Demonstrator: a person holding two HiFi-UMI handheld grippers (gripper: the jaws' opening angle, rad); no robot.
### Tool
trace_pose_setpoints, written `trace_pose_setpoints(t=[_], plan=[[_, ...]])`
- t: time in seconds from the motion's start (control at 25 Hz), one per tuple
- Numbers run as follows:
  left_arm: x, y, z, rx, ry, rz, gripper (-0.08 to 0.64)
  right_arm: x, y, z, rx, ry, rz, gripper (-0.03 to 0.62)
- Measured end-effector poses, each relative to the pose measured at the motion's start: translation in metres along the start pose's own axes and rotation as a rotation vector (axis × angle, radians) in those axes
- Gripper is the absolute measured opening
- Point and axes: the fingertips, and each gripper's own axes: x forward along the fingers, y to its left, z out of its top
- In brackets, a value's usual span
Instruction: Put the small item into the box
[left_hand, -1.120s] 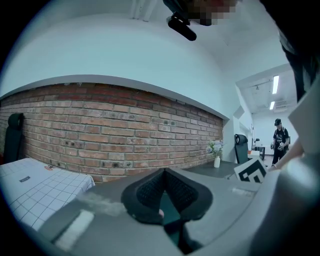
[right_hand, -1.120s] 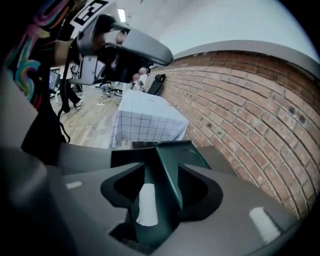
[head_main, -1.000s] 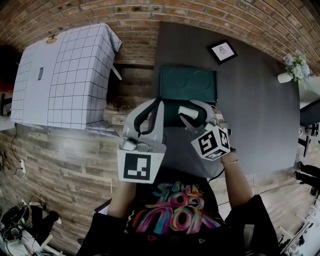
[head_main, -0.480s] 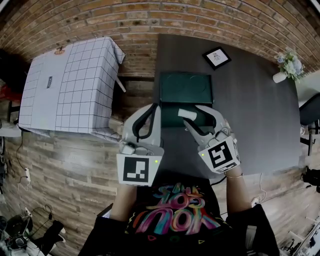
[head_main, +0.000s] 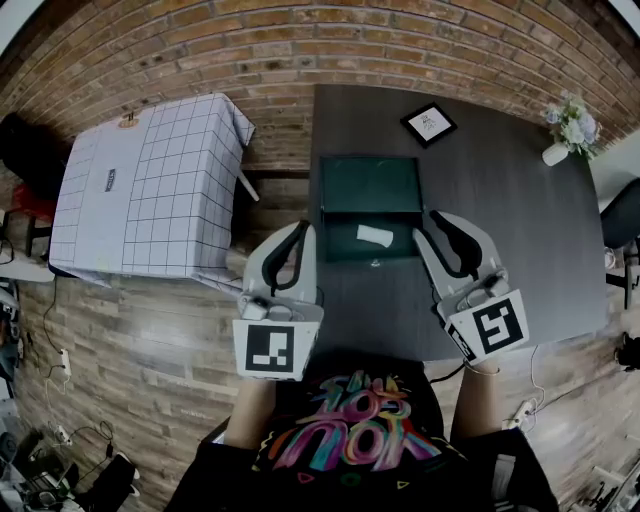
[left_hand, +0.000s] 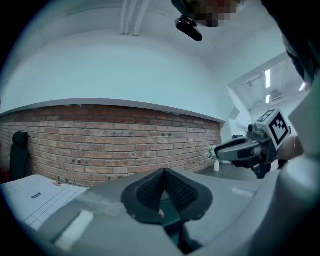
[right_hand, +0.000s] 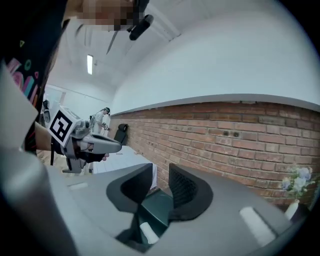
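A dark green box (head_main: 370, 186) lies open on the dark table (head_main: 520, 230). The small white item (head_main: 375, 236) rests in its near half, with no gripper touching it. My right gripper (head_main: 438, 220) hovers to the right of the box; its jaws are closing with nothing between them. In the right gripper view the gap (right_hand: 160, 181) shows the green box (right_hand: 159, 206) and the white item (right_hand: 148, 233) below. My left gripper (head_main: 302, 230) is held left of the box, shut and empty, its pads meeting (left_hand: 164, 173).
A table under a white checked cloth (head_main: 150, 180) stands to the left. A framed picture (head_main: 428, 123) and a vase of flowers (head_main: 568, 128) sit at the far side of the dark table. Brick wall behind, wooden floor below.
The right gripper let go of the white item in the box, drew back to the right and narrowed its jaws. The left gripper barely moved.
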Motion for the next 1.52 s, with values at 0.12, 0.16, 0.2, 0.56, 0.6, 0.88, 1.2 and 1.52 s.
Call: trace_pose_setpoints(t=[0.12, 0.16, 0.2, 0.56, 0.6, 0.88, 1.2, 1.52], plan=[[-0.003, 0.001, 0.002, -0.001, -0.002, 0.008, 0.002, -0.01, -0.006, 0.005, 0.038, -0.035, -0.039, 0.074], [-0.003, 0.002, 0.003, -0.001, -0.002, 0.01, 0.003, -0.012, -0.007, 0.006, 0.053, -0.046, -0.047, 0.067], [-0.003, 0.003, 0.003, -0.001, -0.003, 0.012, 0.002, -0.014, -0.007, 0.007, 0.064, -0.055, -0.055, 0.062], [-0.003, 0.006, 0.006, -0.004, -0.011, 0.026, 0.003, -0.021, -0.01, 0.005, 0.127, -0.084, -0.071, 0.002], [-0.003, 0.006, 0.006, -0.005, -0.01, 0.026, 0.003, -0.021, -0.011, 0.005, 0.134, -0.085, -0.071, 0.002], [-0.001, 0.004, 0.005, -0.001, -0.007, 0.016, 0.003, -0.022, -0.013, 0.002, 0.154, -0.075, -0.071, 0.002], [0.0, 0.005, 0.001, -0.003, 0.0, 0.005, 0.003, -0.018, -0.007, -0.005, 0.175, -0.067, -0.056, 0.002], [0.002, 0.006, 0.0, -0.005, -0.003, 0.003, 0.003, -0.016, -0.007, -0.006, 0.187, -0.072, -0.065, 0.002]])
